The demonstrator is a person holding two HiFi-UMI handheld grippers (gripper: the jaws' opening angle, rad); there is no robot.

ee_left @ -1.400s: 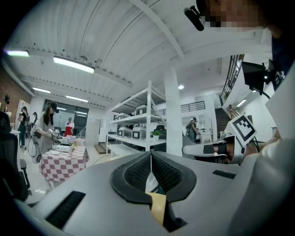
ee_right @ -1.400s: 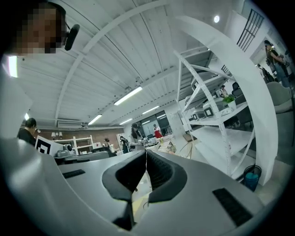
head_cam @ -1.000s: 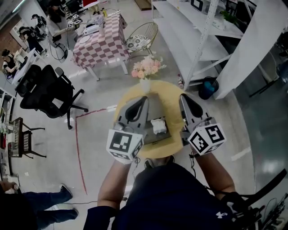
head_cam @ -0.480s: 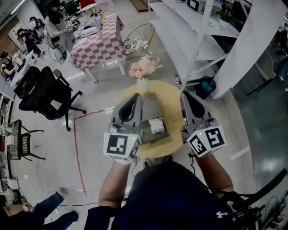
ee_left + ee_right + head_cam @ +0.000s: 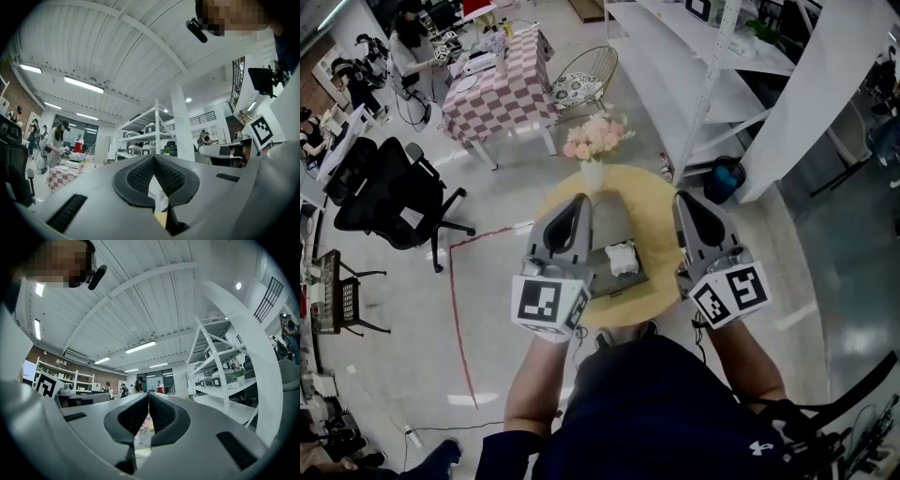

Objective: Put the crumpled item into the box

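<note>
A white crumpled item (image 5: 622,257) lies in an open grey box (image 5: 606,281) on a round yellow table (image 5: 656,220), between my two grippers in the head view. My left gripper (image 5: 580,199) hangs above the table's left side and my right gripper (image 5: 682,198) above its right side. Both point away from me, roughly level, above and apart from the box. In the left gripper view the left gripper (image 5: 153,156) has its pads together with nothing between them. The right gripper (image 5: 148,393) also shows its tips touching, with nothing held. Neither gripper view shows the box.
A white vase of pink flowers (image 5: 593,142) stands at the table's far edge. Beyond it are a checkered table (image 5: 497,89), a wire chair (image 5: 589,80) and a black office chair (image 5: 389,192). White shelving (image 5: 694,56) runs along the right.
Both grippers stay shut and almost in place; the left one has drifted slightly to the left. A person at the lower left has walked nearly out of the head view.
</note>
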